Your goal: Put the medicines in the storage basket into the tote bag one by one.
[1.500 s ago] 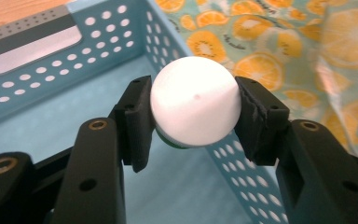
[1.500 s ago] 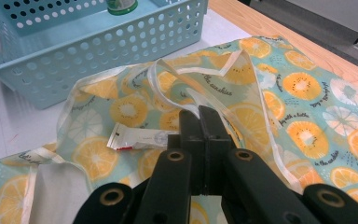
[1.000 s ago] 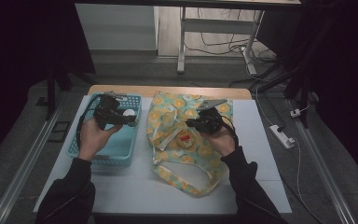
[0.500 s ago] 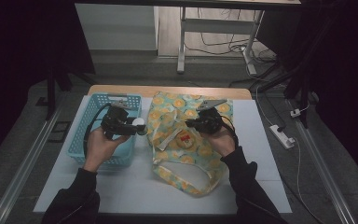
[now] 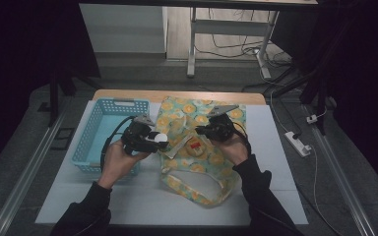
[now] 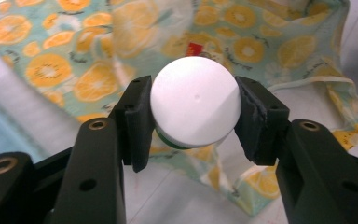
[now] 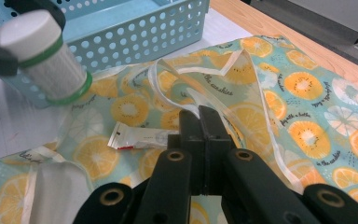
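The step in hand looks like packing: a white-capped bottle (image 6: 195, 100) is being carried from the blue basket (image 5: 94, 132) toward the orange-print cloth bag (image 5: 204, 123), while the other gripper holds the bag's mouth up. In the high view the left gripper (image 5: 153, 140) sits just off the basket's 3 o'clock side, its jaws clamped on the bottle's white cap from both sides, the bottle lifted clear of the table at about the bag's 9 o'clock edge. The right gripper (image 7: 199, 117) has its jaws pressed fully together, and it appears to pinch the pale trimmed edge of the bag's opening, though the fold between the tips is too slight to be certain of. A small red-and-white sachet (image 7: 140, 138) lies on the bag's fabric at about 9 o'clock from those jaw tips. I judge the next move calls for bringing the bottle over the raised opening, toward 3 o'clock in the high view, tipping it so its base leads in, and releasing only once it is past the rim, with the right gripper holding the edge up throughout.
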